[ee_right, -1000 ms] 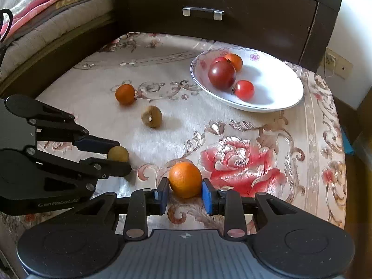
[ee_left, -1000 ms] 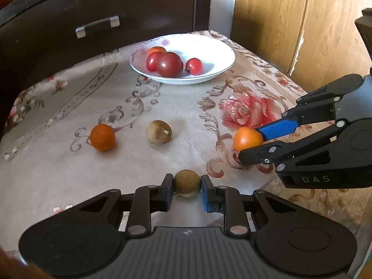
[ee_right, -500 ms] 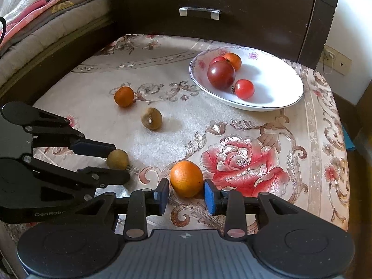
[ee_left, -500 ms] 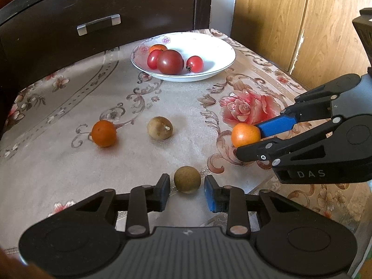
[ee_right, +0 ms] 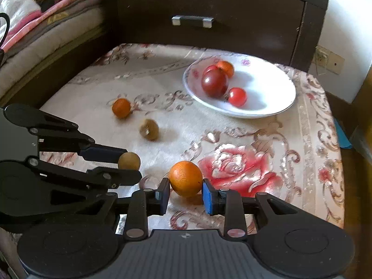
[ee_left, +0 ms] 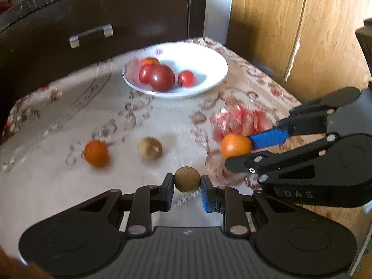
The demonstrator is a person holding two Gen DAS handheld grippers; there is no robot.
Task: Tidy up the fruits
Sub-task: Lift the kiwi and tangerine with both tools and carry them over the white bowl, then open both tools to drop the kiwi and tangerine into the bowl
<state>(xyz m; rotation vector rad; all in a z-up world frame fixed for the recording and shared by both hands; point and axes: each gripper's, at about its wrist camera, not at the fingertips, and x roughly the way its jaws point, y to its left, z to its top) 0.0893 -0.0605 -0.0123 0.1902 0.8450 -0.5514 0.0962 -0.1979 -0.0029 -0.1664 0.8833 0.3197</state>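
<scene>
Two loose fruits (ee_left: 96, 152) before white bowl (ee_left: 216, 79), left gripper (ee_left: 187, 186) clamping brown fruit (ee_left: 187, 179), right gripper (ee_right: 186, 194) clamping orange (ee_right: 185, 178).

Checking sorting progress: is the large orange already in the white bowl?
No, the large orange sits on the tablecloth between the right gripper fingers, apart from the white bowl.

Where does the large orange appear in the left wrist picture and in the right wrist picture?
Left wrist view: the orange is at mid-right, between the right gripper's jaws.
Right wrist view: the orange is at lower centre, between that gripper's own jaws.
Shared landmark: the white bowl of tomatoes lies beyond it in both views.
</scene>
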